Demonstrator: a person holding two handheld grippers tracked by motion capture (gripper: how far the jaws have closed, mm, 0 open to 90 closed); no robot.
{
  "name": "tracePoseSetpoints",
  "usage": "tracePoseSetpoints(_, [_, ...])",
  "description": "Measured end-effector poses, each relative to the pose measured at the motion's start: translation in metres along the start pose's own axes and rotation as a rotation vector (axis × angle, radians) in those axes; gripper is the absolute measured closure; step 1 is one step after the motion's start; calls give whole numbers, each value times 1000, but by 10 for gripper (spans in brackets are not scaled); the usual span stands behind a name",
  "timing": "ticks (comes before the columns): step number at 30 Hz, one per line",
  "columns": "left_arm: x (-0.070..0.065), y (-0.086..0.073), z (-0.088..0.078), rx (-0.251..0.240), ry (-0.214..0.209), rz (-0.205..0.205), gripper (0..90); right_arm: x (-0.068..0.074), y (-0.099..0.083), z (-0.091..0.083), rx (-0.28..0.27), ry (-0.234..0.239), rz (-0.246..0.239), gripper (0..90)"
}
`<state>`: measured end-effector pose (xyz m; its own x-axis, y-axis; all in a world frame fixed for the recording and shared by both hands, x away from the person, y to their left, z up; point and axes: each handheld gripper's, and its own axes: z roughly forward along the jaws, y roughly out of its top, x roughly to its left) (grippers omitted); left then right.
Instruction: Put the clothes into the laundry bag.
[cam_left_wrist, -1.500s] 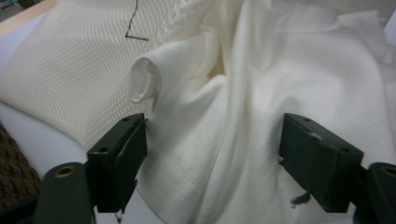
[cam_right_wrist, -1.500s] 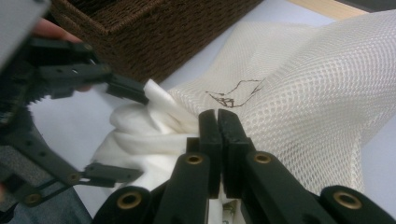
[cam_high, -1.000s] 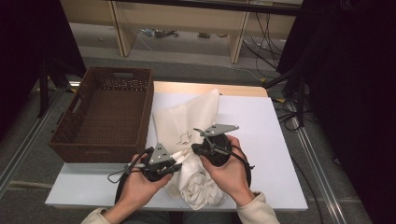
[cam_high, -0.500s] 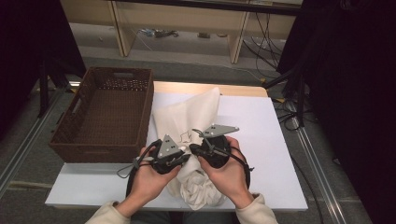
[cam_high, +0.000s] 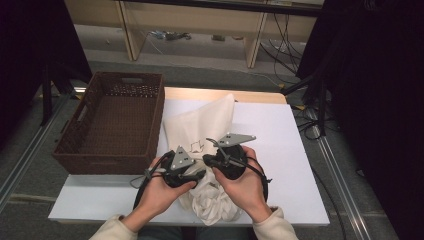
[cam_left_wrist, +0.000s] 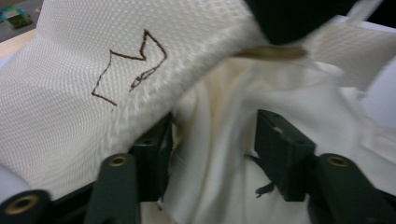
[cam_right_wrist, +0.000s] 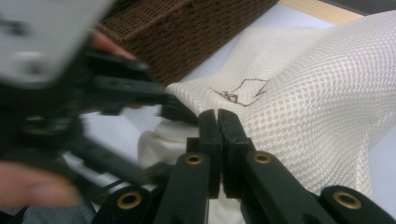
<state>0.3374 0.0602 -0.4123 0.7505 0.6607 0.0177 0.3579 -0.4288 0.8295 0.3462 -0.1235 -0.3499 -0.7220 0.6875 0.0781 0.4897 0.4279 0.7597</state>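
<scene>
Cream mesh laundry bag (cam_high: 200, 131) with soft white cloth (cam_high: 212, 207) half stuffed in, at the bench's (cam_high: 295, 150) 6 o'clock edge: right hand-held gripper (cam_right_wrist: 217, 122) pinches its rim, left hand-held gripper (cam_left_wrist: 212, 140), jaws just opening, spread around the cloth; stuffing unfinished, empty brown wicker basket (cam_high: 112, 125) at 9 o'clock

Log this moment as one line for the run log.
left gripper: jaws just opening, white cloth between | right gripper: shut on mesh bag edge | basket: left of bag

Both tools (cam_high: 200, 167) (cam_high: 216, 161) over white mesh bag (cam_high: 200, 127); brown basket (cam_high: 112, 125) left.
</scene>
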Motion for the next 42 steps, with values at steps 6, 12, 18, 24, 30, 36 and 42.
tracePoseSetpoints(6, [-14, -1, -23, -32, 7, 16, 329, -3, 0, -3, 9, -15, 46, 900])
tracePoseSetpoints(12, [-37, -6, 0, 24, -74, 62, 234, -4, 0, -1, 4, -12, 18, 900])
tracePoseSetpoints(18, [-41, -10, 24, 80, -13, 116, 292, -5, 0, -1, 6, -14, 20, 900])
tracePoseSetpoints(24, [-29, -7, 24, 92, 27, 135, 614, -5, 0, -1, 7, -15, 16, 900])
tracePoseSetpoints(30, [-13, 0, 9, 63, 39, 45, 693, 1, 1, -4, 20, -2, 41, 900])
tracePoseSetpoints(36, [-6, 13, -11, -3, 62, 41, 698, 3, 3, -9, -18, 1, 0, 900])
tracePoseSetpoints(42, [-1, 8, 3, 24, 90, 45, 691, 5, 3, -7, -9, 1, 13, 900])
